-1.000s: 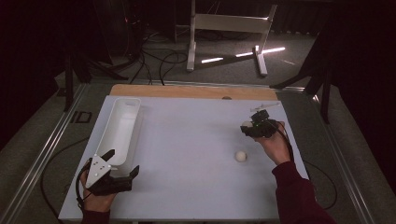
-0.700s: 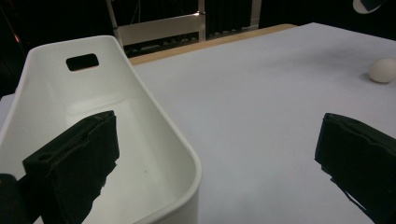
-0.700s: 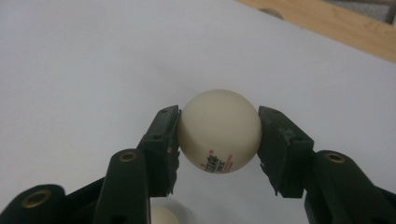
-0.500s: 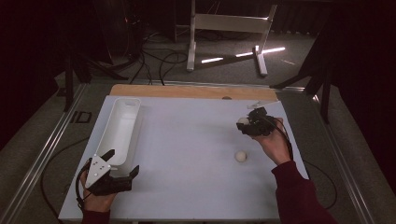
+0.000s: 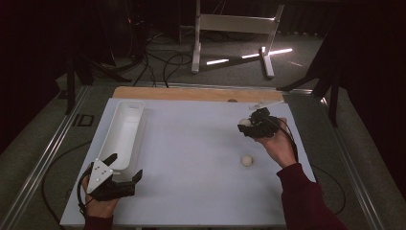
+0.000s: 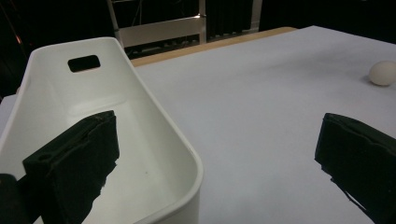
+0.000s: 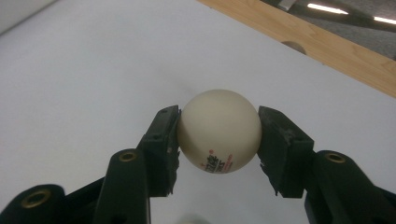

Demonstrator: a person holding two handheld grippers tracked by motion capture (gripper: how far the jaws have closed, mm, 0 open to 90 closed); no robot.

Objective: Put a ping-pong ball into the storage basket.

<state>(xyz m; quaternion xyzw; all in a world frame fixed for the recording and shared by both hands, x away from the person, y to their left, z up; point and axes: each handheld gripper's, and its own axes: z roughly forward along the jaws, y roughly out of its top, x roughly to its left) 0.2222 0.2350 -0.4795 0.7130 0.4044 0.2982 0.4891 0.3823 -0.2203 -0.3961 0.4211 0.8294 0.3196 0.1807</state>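
My right gripper (image 5: pixel 246 125) at the table's right is shut on a white ping-pong ball (image 7: pixel 218 131) with red and dark print, held just above the white tabletop (image 5: pixel 191 143); the same ball (image 5: pixel 244 122) peeks out at the jaw tips. A second white ball (image 5: pixel 247 160) lies loose on the table nearer the person, also seen far right from the left gripper (image 6: pixel 383 73). My left gripper (image 5: pixel 125 168) rests open at the front left, one jaw inside the near end of a long white bin (image 5: pixel 122 134), the other outside over the table. The bin (image 6: pixel 56 93) looks empty.
A wooden strip (image 5: pixel 196 94) edges the table's far side. Beyond it stand a white frame stand (image 5: pixel 234 28) and cables on the floor. Metal rails (image 5: pixel 43 158) run along both table sides.
My right gripper has moved a little left and away from the person with the ball in it. The loose ball and the left gripper have stayed put.
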